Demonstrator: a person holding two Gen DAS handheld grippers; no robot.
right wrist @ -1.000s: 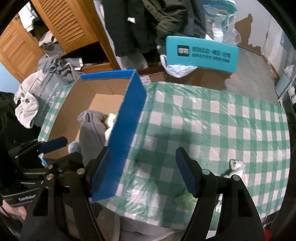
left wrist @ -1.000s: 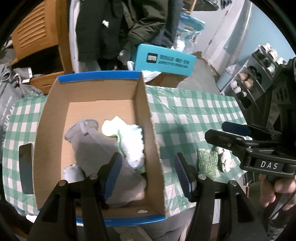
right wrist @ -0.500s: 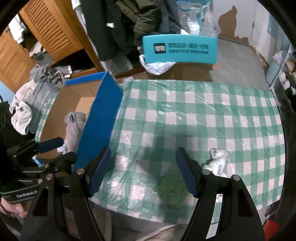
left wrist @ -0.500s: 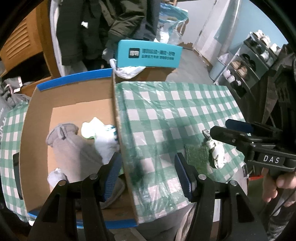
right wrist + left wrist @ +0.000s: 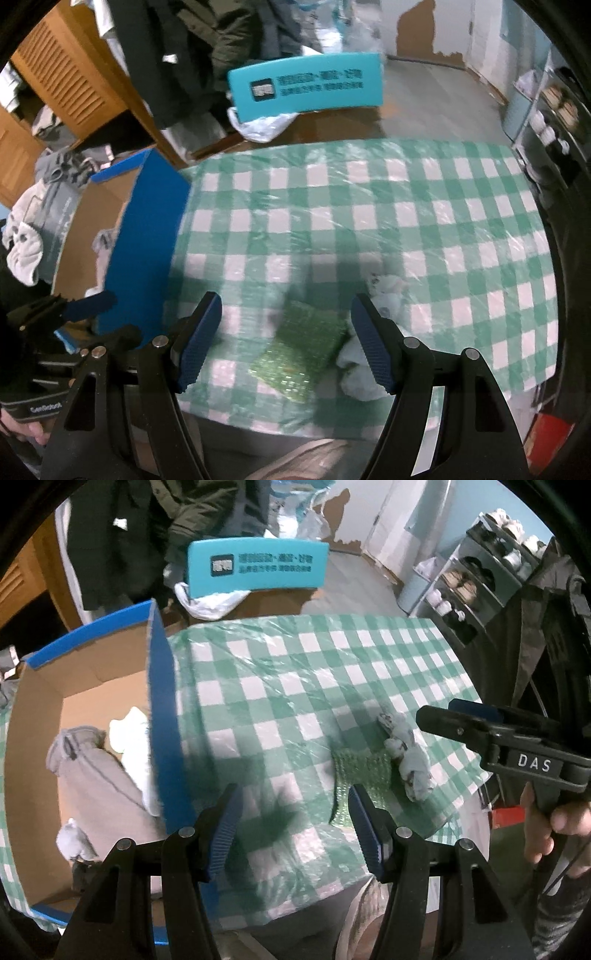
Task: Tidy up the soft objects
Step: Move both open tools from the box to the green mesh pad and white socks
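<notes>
A green sparkly pad [image 5: 301,354] lies near the front edge of the green checked table [image 5: 369,221], with a white crumpled sock [image 5: 384,291] right of it. My right gripper [image 5: 284,341] is open above the pad. The pad [image 5: 360,768] and sock [image 5: 408,757] also show in the left wrist view. My left gripper [image 5: 293,829] is open and empty over the table, left of the pad. The cardboard box with blue rims [image 5: 160,716] stands at the left and holds a grey garment [image 5: 96,782] and white socks [image 5: 133,734].
A teal chair back [image 5: 256,565] stands behind the table. Dark jackets [image 5: 207,48] hang beyond it, with a wooden cabinet [image 5: 74,74] at the left. A shoe rack [image 5: 480,579] stands at the right. A grey bag with cloths [image 5: 48,206] lies left of the box.
Both grippers have swung right, away from the box and over the table. The green pad and sock now lie close under the right gripper. Both grippers stayed open.
</notes>
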